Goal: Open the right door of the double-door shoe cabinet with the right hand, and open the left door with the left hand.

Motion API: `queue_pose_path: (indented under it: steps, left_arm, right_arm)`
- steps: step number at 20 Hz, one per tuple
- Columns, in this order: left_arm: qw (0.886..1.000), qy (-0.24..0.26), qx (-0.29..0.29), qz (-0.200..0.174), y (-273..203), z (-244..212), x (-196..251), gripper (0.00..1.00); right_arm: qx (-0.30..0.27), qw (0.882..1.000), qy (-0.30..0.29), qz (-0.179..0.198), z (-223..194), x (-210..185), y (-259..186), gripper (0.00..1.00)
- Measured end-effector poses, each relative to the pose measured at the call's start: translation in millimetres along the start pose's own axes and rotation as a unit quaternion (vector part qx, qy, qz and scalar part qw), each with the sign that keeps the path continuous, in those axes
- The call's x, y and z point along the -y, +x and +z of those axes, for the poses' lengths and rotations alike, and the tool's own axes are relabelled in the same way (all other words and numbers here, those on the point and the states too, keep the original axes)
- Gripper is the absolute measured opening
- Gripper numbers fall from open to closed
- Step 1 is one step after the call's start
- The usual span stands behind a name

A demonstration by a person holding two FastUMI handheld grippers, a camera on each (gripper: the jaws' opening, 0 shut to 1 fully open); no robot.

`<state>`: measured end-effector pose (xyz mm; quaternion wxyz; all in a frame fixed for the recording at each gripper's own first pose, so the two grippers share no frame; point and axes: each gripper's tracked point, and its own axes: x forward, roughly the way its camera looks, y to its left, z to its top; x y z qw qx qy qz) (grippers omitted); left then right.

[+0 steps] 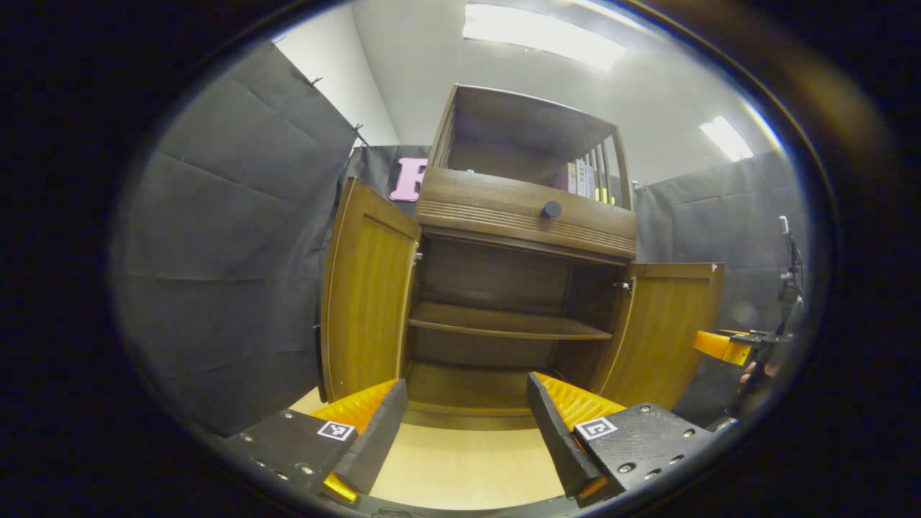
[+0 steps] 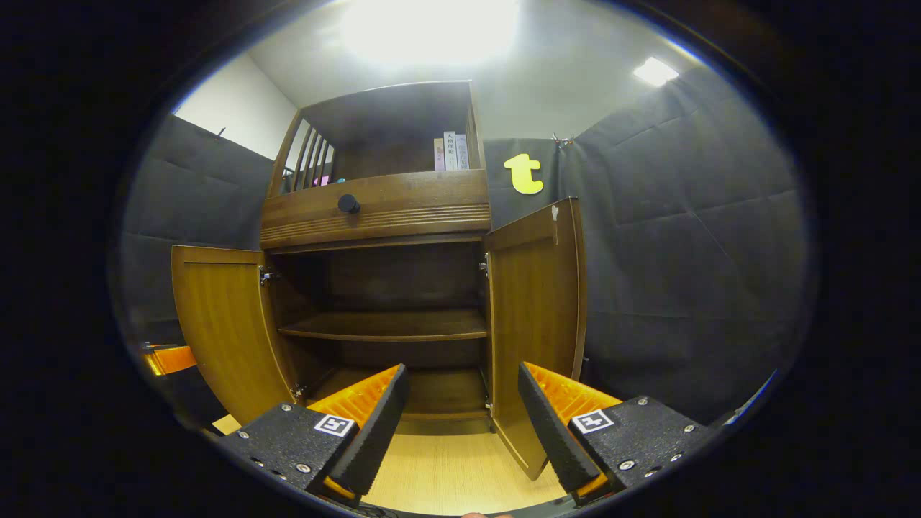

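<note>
A tall wooden shoe cabinet (image 1: 504,288) stands on a pale floor (image 1: 460,460) against the booth's dark wall. Its left door (image 1: 367,295) and right door (image 2: 536,316) both stand swung wide, showing a bare inner shelf (image 2: 388,325). The left gripper (image 1: 466,424) and right gripper (image 2: 460,417) hang near the front, fingers apart, holding nothing. Judged risk: a careless pull-back could knock a door.

Dark grey padded cloth walls (image 2: 683,237) close the booth on both sides, and behind them a plain white room wall (image 1: 338,79) rises to a pale ceiling. Long bright ceiling lamps (image 1: 543,34) shine from above. The floor is light wooden boards (image 2: 460,471).
</note>
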<state>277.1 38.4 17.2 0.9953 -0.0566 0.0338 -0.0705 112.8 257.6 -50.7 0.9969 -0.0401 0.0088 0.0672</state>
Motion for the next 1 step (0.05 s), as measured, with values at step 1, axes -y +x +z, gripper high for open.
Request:
queue_pose_path:
  steps: [1]
  left_arm:
    - [1.000, -0.001, 0.010, 0.003, -1.6, 1.0, -3.6, 1.00]
  right_arm:
    - [-0.001, 1.000, 0.003, -0.005, -2.0, -0.9, 0.5, 0.94]
